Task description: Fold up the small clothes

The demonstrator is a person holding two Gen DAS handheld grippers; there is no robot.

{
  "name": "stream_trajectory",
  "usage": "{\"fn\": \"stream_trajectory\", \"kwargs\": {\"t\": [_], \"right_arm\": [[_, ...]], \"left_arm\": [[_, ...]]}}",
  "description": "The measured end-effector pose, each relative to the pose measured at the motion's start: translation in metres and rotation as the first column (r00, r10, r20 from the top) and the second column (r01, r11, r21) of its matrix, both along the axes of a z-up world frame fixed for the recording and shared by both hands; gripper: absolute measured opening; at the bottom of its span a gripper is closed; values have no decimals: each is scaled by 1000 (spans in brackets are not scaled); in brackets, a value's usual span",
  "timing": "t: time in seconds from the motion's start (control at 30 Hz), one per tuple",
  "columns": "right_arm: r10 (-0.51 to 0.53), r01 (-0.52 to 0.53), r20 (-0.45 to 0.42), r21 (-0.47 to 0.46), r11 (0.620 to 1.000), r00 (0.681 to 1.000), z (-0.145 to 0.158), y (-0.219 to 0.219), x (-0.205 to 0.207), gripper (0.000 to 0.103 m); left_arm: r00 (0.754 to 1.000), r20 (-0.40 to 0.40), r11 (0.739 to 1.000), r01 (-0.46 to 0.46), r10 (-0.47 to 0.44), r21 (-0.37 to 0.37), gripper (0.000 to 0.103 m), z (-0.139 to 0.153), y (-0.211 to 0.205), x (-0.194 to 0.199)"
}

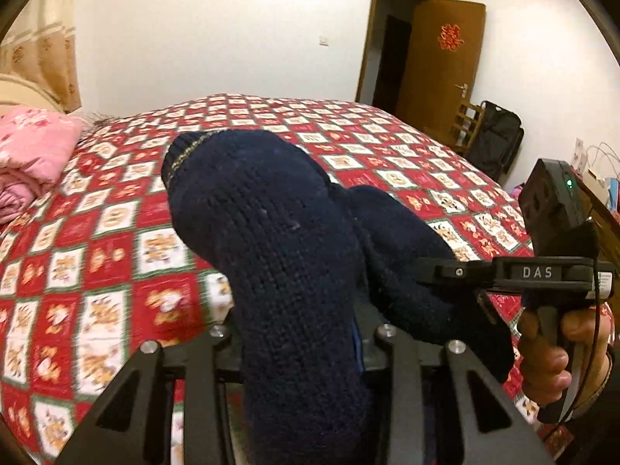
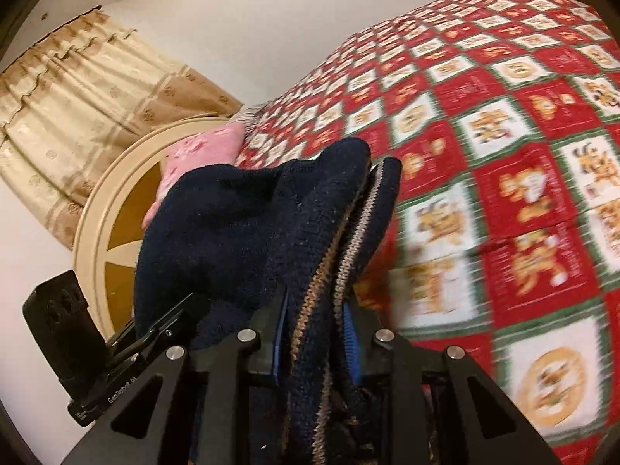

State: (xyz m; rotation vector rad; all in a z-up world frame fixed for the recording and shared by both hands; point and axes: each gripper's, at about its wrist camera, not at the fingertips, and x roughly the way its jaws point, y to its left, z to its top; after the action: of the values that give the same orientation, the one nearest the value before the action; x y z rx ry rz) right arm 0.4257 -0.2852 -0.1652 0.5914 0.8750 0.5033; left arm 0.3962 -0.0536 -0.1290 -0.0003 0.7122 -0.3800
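Note:
A dark navy knitted garment with a tan-striped ribbed hem hangs between both grippers above the bed. My left gripper is shut on one end of it; the knit drapes over the fingers and hides them. My right gripper is shut on the striped hem edge, with blue pads showing beside the cloth. In the left wrist view the right gripper enters from the right, held by a hand, clamped on the garment. In the right wrist view the left gripper's body sits at lower left.
The bed carries a red, white and green checked quilt. A pink pillow and a beige headboard lie at the bed's head. An open brown door and a black bag stand beyond the bed.

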Motion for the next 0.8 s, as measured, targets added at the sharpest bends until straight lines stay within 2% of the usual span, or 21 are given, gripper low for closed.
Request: {"fn": "stream_trajectory", "kwargs": {"t": [0.23,0.53,0.8], "right_arm": [[94,-94,8,37,995,996,14,62,-13,26],[229,-229,13,51,972,973,20,151,-24,26],[319,-319,8,7,948,948,21,221,-36,26]], "left_arm": [[997,14,997,-73,73,6,38,10,52,-30],[983,27,983,-182,182,-4,38,17,120,-69],[966,19,966,-259,259,-25,38,9,178,-100]]}}
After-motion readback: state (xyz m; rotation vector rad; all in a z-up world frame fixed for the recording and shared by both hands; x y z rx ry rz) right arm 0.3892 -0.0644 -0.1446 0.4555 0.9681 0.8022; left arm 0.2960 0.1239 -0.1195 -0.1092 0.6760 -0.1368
